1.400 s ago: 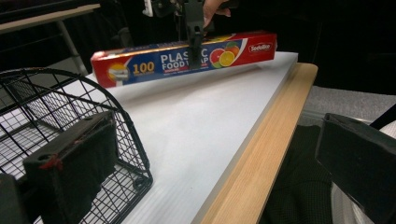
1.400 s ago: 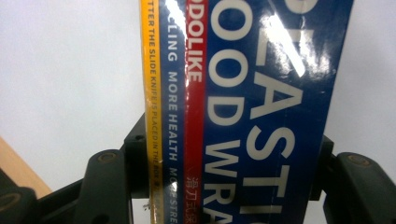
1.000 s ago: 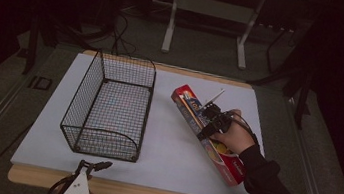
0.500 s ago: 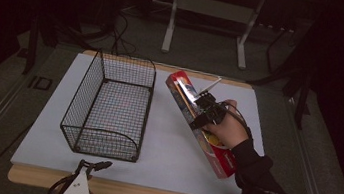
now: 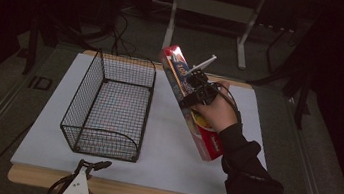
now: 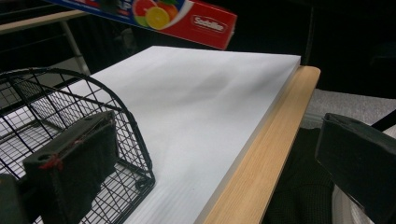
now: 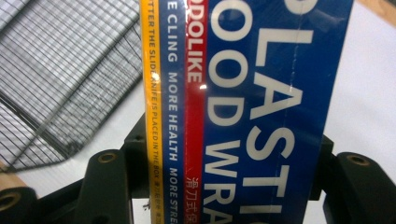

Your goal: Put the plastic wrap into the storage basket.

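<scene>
One wire basket (image 5: 110, 106) is stood at the worktop's (image 5: 163, 146) left; left claw (image 5: 78, 188), released, is kept at the near edge. One plastic-wrap box (image 5: 187, 96), tilted clear above the worktop right of the basket, is clenched by the right claw (image 5: 196, 91).

Wire basket (image 5: 110, 106) on white-topped table (image 5: 168, 152)

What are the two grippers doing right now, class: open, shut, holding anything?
Left gripper: open, holding nothing, near the wire basket.
Right gripper: shut on the plastic wrap box, lifted off the table.
</scene>
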Available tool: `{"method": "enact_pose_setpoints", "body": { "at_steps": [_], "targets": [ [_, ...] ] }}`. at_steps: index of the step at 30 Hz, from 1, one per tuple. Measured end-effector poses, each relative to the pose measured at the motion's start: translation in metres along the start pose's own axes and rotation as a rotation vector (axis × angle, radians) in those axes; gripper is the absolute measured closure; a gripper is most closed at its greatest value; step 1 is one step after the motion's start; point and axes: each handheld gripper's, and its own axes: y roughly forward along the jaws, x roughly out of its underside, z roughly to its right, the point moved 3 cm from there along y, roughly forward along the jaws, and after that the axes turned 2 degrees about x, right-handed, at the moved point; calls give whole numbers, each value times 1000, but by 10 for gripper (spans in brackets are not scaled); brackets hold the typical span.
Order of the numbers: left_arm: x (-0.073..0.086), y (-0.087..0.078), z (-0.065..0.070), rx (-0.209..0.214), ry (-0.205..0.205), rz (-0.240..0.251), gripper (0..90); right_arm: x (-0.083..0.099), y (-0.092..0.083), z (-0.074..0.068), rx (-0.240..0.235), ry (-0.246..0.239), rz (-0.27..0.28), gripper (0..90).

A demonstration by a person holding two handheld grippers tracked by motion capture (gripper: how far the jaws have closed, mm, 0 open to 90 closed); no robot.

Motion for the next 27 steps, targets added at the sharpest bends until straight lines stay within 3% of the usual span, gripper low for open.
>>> {"method": "enact_pose_setpoints", "body": {
  "at_steps": [13, 17, 18, 23, 27],
  "targets": [
    [0, -1, 0, -3, 2, 1, 0, -45, -16, -36, -24, -1, 94, 397],
    [0, -2, 0, -3, 1, 4, 0, -53, -17, -40, -33, 5, 109, 397],
    [0, -2, 0, -1, 0, 5, 0, -63, -19, -47, -33, 14, 131, 397],
    [0, -2, 0, 0, 0, 6, 0, -74, -18, -57, -22, 12, 138, 397],
    [-1, -3, 0, 4, -1, 10, 0, -89, -16, -75, -25, 7, 171, 397]
  ]
}}
